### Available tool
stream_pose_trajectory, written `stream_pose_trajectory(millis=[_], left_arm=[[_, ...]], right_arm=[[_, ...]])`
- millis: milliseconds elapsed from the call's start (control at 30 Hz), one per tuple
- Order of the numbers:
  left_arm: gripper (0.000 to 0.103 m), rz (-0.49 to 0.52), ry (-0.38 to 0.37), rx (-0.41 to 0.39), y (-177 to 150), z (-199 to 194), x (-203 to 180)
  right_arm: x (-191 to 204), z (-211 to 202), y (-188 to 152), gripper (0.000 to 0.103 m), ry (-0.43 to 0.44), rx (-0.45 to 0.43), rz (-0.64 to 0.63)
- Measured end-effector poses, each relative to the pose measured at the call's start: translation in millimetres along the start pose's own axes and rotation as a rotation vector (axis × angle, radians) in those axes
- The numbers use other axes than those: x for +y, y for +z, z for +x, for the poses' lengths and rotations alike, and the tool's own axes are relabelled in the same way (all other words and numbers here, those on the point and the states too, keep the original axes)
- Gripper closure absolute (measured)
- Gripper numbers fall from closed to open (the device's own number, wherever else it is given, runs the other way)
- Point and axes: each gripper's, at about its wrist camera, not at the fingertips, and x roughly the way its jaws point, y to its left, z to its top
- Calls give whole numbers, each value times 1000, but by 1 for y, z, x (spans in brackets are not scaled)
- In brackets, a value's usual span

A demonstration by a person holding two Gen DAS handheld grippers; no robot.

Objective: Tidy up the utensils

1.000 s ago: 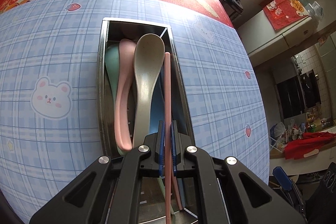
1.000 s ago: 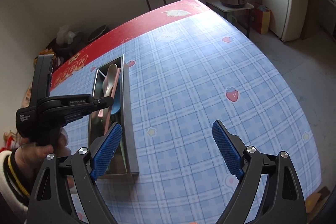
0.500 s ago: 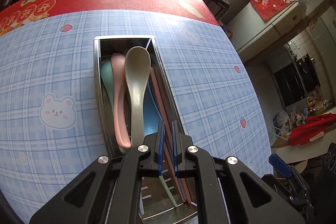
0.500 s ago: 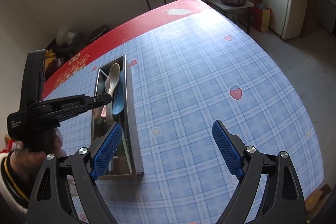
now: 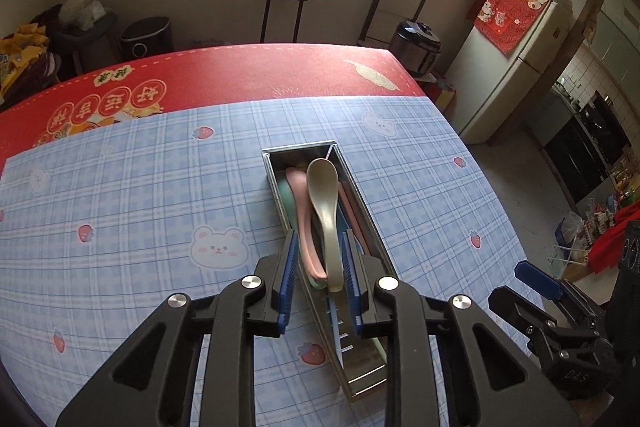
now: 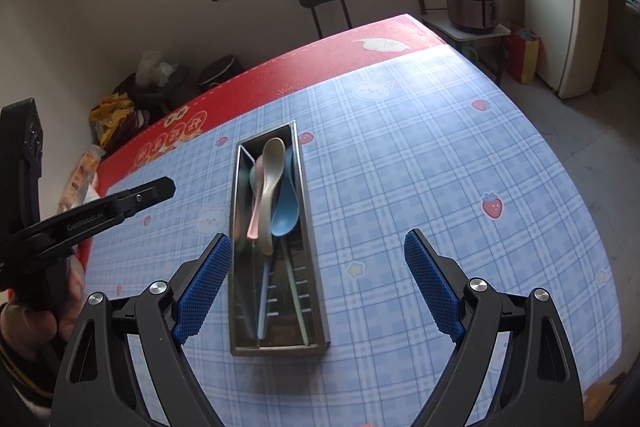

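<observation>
Above the long steel tray (image 5: 370, 219) of smooth plastic spoons (image 5: 326, 203), both grippers gape empty.

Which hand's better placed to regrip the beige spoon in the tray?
Left, probably: left gripper lines up on the beige spoon handle, jaws opening, nothing gripped. Right gripper sits off-centre of the tray.

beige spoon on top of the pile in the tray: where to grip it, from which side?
Probably the handle of the beige spoon, near its free end, coming from above with the pads across its narrow width. It lies topmost along the steel tray, whose walls block a side approach; the bowl is wide and rounded.
</observation>
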Motion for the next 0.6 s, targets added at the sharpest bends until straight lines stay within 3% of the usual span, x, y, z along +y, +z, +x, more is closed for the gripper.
stream_pose_trajectory(millis=[133, 267, 300, 367, 600], left_arm=[[57, 2, 39, -63, 2, -41, 11], [16, 13, 102, -152, 2, -91, 17], [10, 11, 118, -182, 0, -105, 19], [6, -4, 138, -229, -1, -132, 24], [6, -42, 219, -380, -14, -210, 35]], right_arm=[[20, -14, 5, 18, 26, -24, -31], [43, -32, 9, 18, 26, -53, -89], [49, -38, 10, 18, 28, -64, -101], [59, -51, 14, 18, 31, -92, -120], [98, -101, 16, 18, 37, -222, -202]])
